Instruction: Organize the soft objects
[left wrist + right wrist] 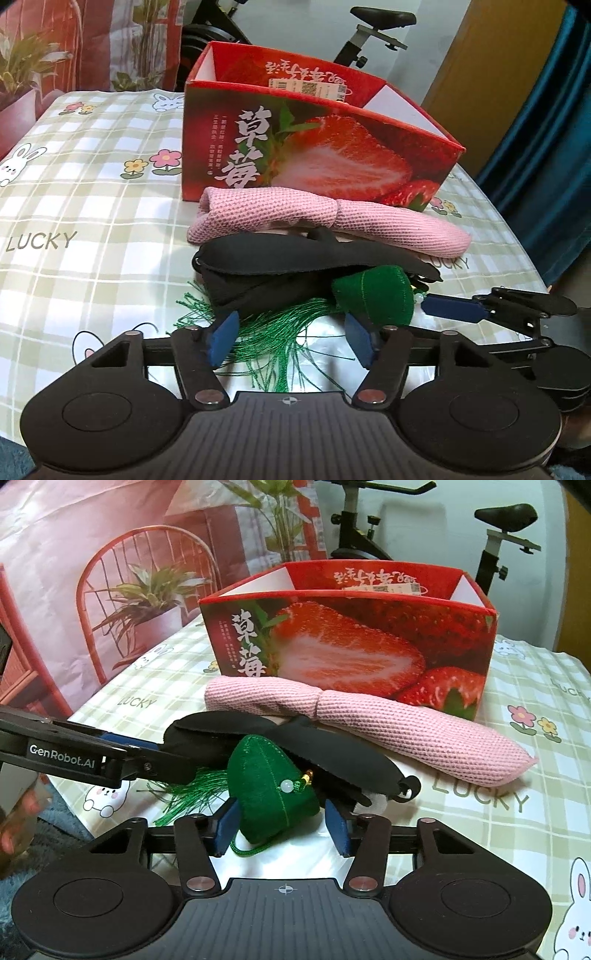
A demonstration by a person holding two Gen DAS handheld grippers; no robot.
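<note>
Checked tablecloth [517,760] with bunnies carries one strawberry box [347,638], open on top. One pink knit roll [406,723] lies against its front; soft, grab mid-length. One black eye mask [332,753] just below; floppy, pinch an edge. One green plush charm [273,786], light and squashy, sits between spread right gripper [282,830]. Left gripper [291,341] spread over the tassel [273,332].
</note>
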